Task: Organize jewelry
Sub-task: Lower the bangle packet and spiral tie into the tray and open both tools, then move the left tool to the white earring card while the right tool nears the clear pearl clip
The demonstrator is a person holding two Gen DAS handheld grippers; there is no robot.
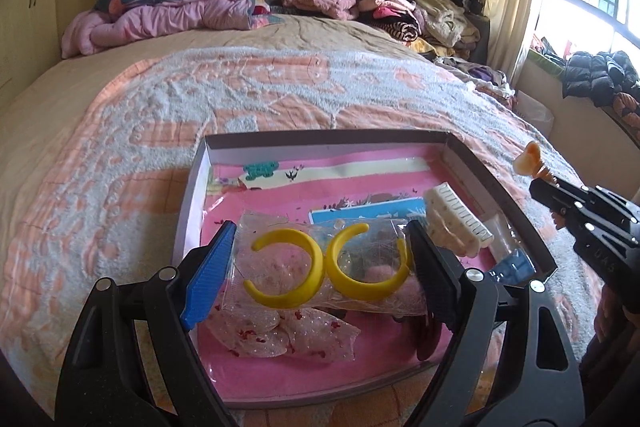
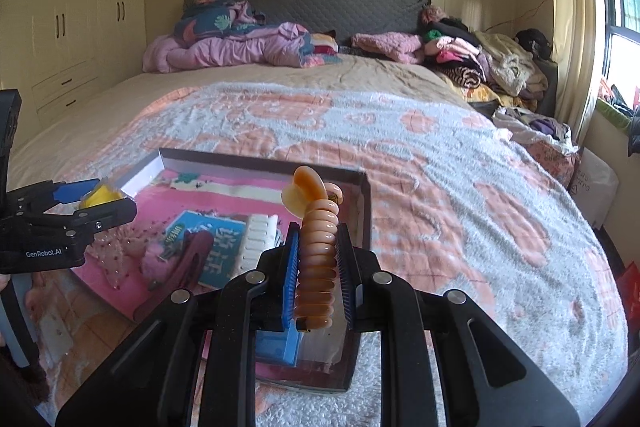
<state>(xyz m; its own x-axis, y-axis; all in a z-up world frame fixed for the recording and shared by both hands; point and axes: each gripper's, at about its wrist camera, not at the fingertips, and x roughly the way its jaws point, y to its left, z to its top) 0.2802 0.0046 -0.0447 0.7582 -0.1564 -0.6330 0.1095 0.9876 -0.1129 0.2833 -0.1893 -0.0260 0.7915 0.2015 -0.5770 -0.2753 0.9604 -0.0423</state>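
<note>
Spread across the bed, a peach-and-white blanket [image 1: 120, 131] carries a shallow tray [image 1: 191, 187]. Above it, the left gripper [image 1: 320, 263] clamps a clear packet of yellow hoop earrings [image 1: 326, 267], long axis crosswise. Over the tray's right edge, the right gripper [image 2: 318, 267] pinches an orange coiled hair tie [image 2: 318, 251], pointing forward along its fingers.

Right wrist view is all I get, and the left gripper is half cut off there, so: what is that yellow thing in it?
Observer: Two yellow crescent earrings in a clear packet, clamped between the left gripper fingers.
Operator: Is it over the box?
Observer: Yes, above the box, over its pink lining.
Operator: Anything under the packet?
Observer: A clear red-speckled bag lies on the lining just below.
</note>
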